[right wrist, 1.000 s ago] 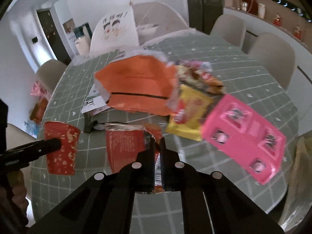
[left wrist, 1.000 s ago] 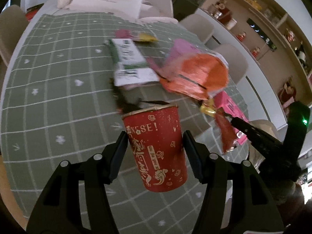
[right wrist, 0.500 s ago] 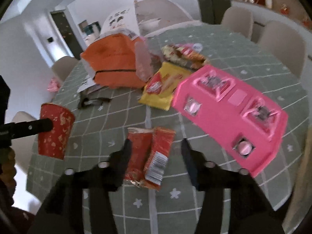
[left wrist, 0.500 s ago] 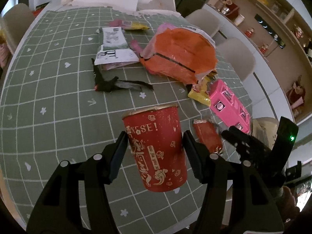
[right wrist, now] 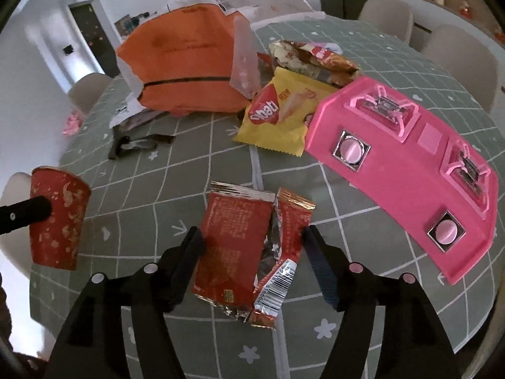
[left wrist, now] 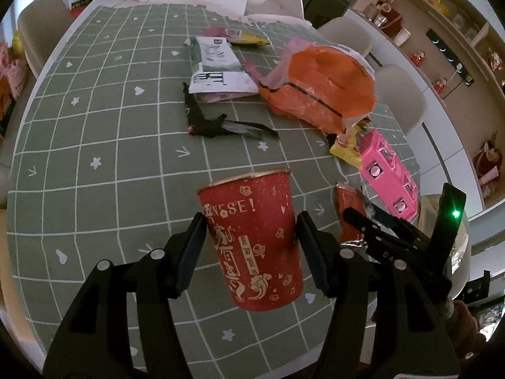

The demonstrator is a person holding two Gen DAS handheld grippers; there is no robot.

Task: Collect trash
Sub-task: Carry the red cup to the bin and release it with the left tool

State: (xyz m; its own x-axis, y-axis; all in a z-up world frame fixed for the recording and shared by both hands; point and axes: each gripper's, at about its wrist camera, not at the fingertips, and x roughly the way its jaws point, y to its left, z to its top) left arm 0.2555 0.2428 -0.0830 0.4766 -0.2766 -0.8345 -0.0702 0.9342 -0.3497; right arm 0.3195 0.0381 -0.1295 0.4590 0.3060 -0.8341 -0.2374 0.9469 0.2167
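My left gripper (left wrist: pixel 249 237) is shut on a red paper cup (left wrist: pixel 252 240) and holds it upright above the green checked table (left wrist: pixel 94 126); the cup also shows in the right wrist view (right wrist: pixel 56 221). My right gripper (right wrist: pixel 252 243) is open, its fingers on either side of a torn red foil wrapper (right wrist: pixel 249 249) that lies flat on the table near the front edge. That wrapper (left wrist: pixel 348 205) and the right gripper (left wrist: pixel 372 221) show at the right of the left wrist view.
An orange bag (right wrist: pixel 186 63), a yellow snack packet (right wrist: pixel 281 113), a crumpled wrapper (right wrist: pixel 309 57) and a pink toy stove (right wrist: pixel 407 164) lie beyond the wrapper. A black wrapper (left wrist: pixel 217 123) and a white-green packet (left wrist: pixel 217 66) lie mid-table. Chairs ring the table.
My right gripper opened and let the red wrapper down onto the table, then moved closer over it. My left gripper stays shut on the cup and has pulled back a little.
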